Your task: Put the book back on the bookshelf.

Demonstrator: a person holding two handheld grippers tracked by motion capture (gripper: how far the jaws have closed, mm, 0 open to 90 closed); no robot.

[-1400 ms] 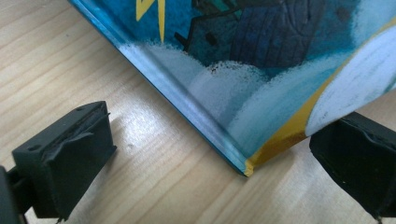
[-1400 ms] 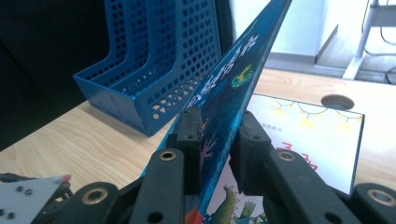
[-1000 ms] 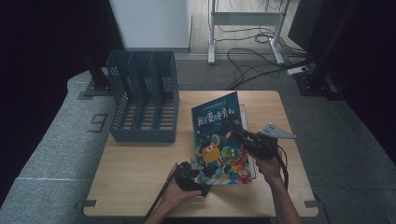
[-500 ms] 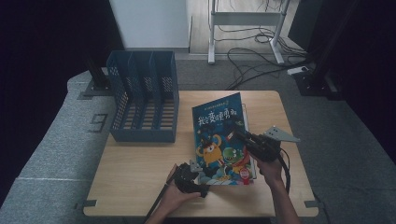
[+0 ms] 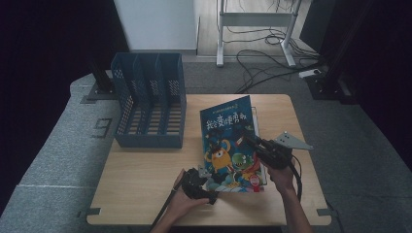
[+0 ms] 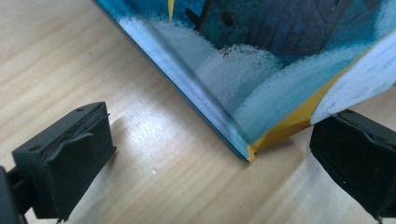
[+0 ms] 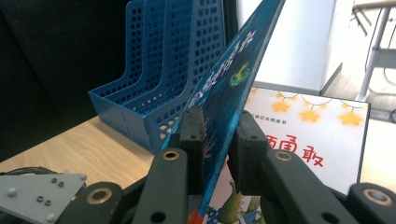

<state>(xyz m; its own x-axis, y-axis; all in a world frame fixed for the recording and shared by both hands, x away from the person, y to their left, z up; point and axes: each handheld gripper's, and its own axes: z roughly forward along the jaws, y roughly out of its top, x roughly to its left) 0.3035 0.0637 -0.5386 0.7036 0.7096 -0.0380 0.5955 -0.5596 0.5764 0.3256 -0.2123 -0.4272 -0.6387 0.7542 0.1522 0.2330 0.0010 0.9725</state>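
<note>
The right gripper (image 7: 217, 140) is clamping the tilted blue book (image 5: 228, 141) while the left gripper (image 6: 210, 154) is standing open around its near corner, so it could pivot and slip.

On the desk (image 5: 145, 194), the file rack (image 5: 150, 109) stands at the far left corner, its compartments running front to back. To its right, a picture book (image 5: 228, 141) is raised off the desk at a slant, its near edge low toward the person and its far edge lifted. Under it, another book (image 7: 317, 140) lies flat on the desk. The right hand-held gripper (image 5: 250, 141) clamps the raised book's right edge, one jaw on each face. The left hand-held gripper (image 5: 206, 180) sits at the book's near left corner (image 6: 250, 151), which rests on the desk between its spread jaws without touching either. Behind the desk, cables (image 5: 262, 58) lie on the floor beside a metal stand (image 5: 252, 29).
</note>
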